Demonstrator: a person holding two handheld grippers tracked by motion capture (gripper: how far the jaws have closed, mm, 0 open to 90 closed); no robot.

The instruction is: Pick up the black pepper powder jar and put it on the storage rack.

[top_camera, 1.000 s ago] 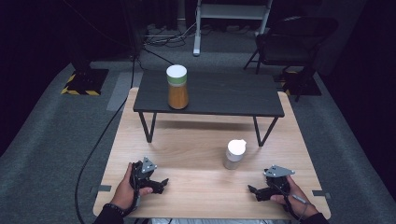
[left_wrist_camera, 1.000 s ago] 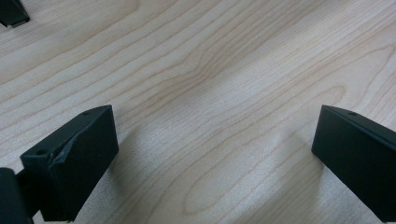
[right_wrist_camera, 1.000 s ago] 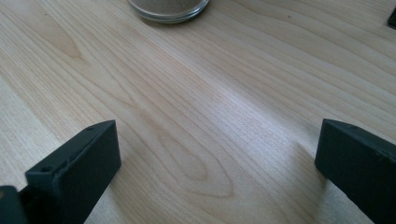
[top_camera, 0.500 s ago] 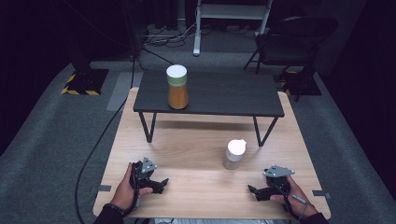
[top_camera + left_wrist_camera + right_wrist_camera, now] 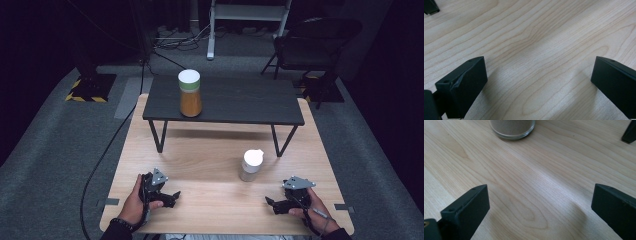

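While both tongs gape empty — small clear jar (image 5: 250, 166), white lid, pale sandy fill.

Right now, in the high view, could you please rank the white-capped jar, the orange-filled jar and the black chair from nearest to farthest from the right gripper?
From the right gripper:
1. White-capped jar, on the wooden table just ahead of it, slightly left.
2. Orange-filled jar, on the black shelf's left part.
3. Black chair, on the floor beyond the table, far right.
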